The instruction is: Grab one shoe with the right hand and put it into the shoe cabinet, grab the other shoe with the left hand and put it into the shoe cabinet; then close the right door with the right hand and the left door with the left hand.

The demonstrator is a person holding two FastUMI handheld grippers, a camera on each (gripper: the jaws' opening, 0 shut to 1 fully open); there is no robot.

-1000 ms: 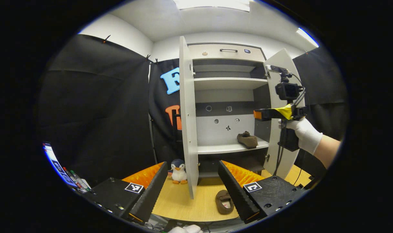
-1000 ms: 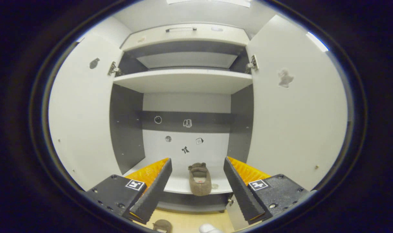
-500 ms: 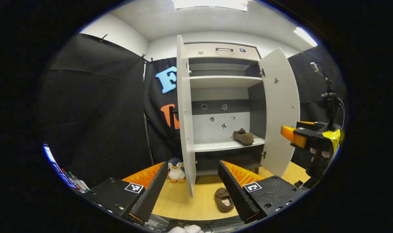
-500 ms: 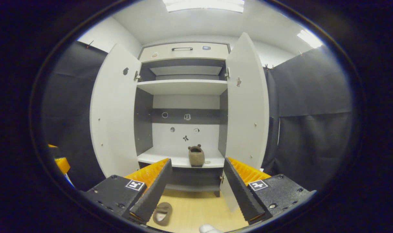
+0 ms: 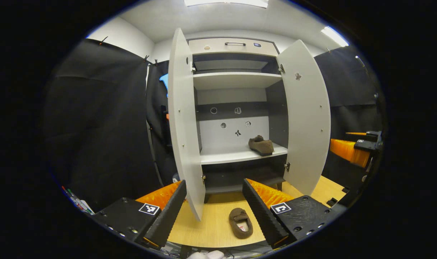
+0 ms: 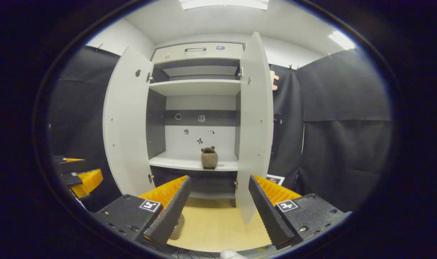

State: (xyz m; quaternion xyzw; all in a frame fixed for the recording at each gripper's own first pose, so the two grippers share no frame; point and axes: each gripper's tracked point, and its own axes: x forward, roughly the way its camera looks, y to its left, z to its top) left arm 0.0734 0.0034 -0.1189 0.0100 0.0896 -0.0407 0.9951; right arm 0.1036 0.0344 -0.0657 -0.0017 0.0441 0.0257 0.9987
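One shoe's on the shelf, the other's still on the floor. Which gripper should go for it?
Left. The shoe on the floor lies just ahead of the open left gripper, between its fingers. The right gripper is open too, but there the shoe is half hidden behind its left finger.

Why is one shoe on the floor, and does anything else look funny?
One brown shoe sits on the cabinet shelf, but its partner lies alone on the wooden floor in front, not yet put away. Both cabinet doors stand open. Nothing looks broken or spilled.
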